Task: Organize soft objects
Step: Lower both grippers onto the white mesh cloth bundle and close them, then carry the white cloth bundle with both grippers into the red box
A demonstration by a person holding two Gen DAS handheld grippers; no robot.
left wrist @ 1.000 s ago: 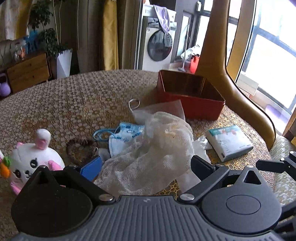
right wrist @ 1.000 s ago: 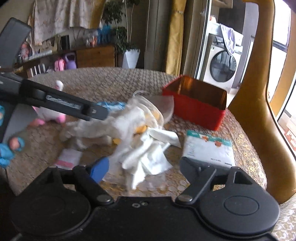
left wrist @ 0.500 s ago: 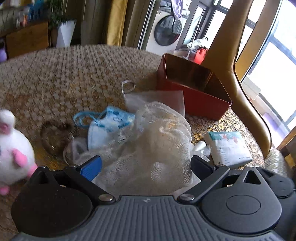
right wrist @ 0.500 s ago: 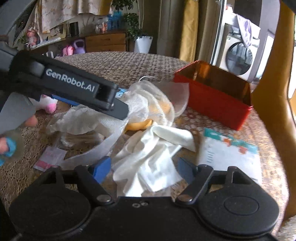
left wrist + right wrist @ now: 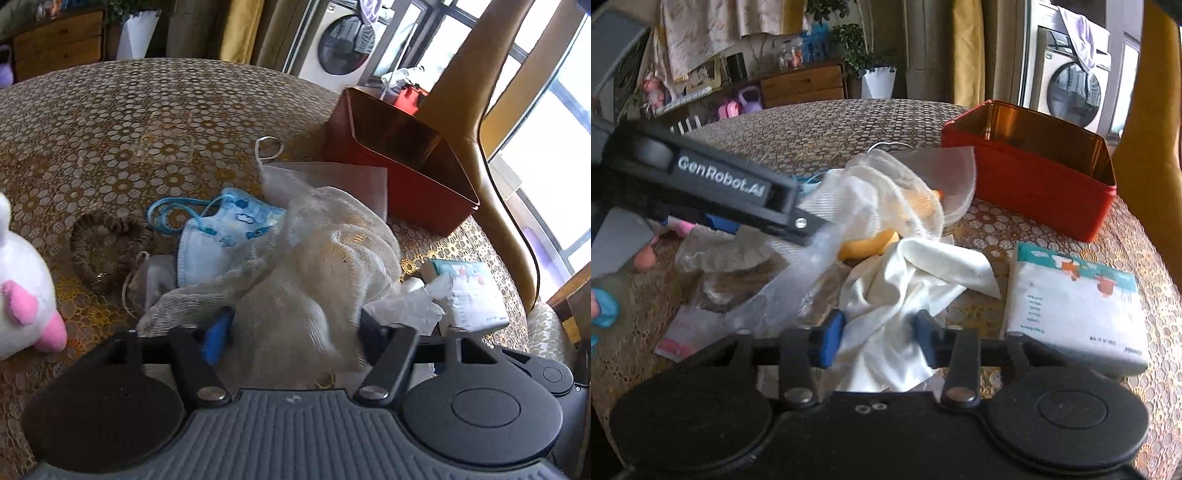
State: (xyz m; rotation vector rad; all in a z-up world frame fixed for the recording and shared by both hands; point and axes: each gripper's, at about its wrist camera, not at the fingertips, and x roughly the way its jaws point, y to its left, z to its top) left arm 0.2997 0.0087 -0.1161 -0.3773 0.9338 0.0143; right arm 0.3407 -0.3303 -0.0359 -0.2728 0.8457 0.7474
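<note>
A heap of soft things lies mid-table. In the left wrist view my left gripper [image 5: 293, 328] has its jaws partly closed around a cream gauze cloth [image 5: 325, 266]. A blue face mask [image 5: 225, 236] lies left of the cloth. In the right wrist view my right gripper [image 5: 879, 332] has its jaws narrowed around a white satin cloth [image 5: 908, 295]. The left gripper's body [image 5: 713, 188] crosses above the gauze [image 5: 857, 199]. Something yellow [image 5: 868, 243] shows under the gauze.
An open red tin box [image 5: 406, 166] [image 5: 1034, 173] stands behind the heap. A tissue pack [image 5: 1078, 302] [image 5: 465, 295] lies right. A white plush toy [image 5: 22, 295] and a brown scrunchie [image 5: 107, 251] lie left. A small packet [image 5: 687, 328] lies front left.
Both grippers moved down into the heap and their jaws narrowed: the left around the gauze cloth, the right around the white satin cloth.
</note>
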